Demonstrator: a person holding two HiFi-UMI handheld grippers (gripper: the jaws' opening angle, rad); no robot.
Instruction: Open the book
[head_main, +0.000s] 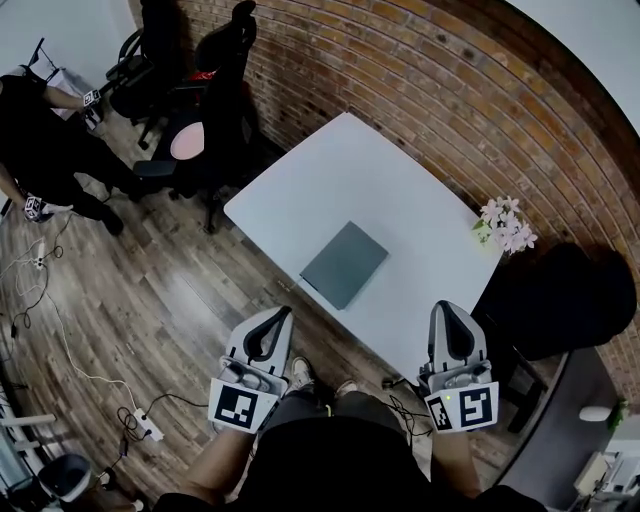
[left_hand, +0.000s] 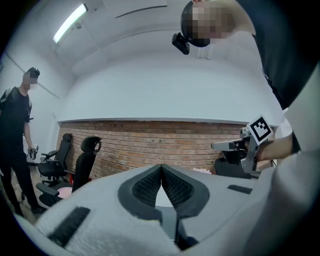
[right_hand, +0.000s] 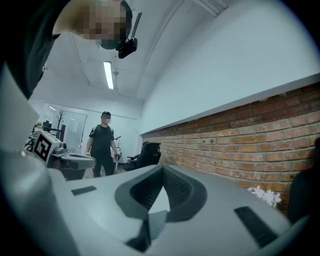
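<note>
- Fingers (left_hand: 145, 186) of the left gripper (left_hand: 161, 167) are meeting tip to tip, clenched on nothing. Only a sliver of pale surface is showing under the tips.
- On the right gripper (right_hand: 162, 169) the fingers (right_hand: 177, 189) are likewise pressing together with nothing between them.
- Both grippers are hanging level just off the near edge of the table (head_main: 330, 170), not over it. Judgement: the task is not yet starting, and the jaws are being carried closed so nothing is snagging on the way in.
- Book (head_main: 344, 264) is lying flat and closed, grey cover up, close to the near table edge. The left gripper is sitting at its 7 o'clock and the right gripper at its 4 o'clock, both apart from it.
- Judgement: lying that near the edge, the book is staying within easy reach of both tools. Spine side: not telling from these views.
- Flowers (head_main: 507, 226) are standing at the book's 2 o'clock by the brick wall, well apart from the book, so probably not hindering the cover's swing.
- Count: book 1; grippers 2; table 1; flower bunch 1; office chairs (head_main: 200, 120) at least 2, at the book's 11 o'clock; bystander (head_main: 40, 140) 1, at its 10 o'clock.
- Judgement: the jaws are needing to part before any cover edge can be taken.
</note>
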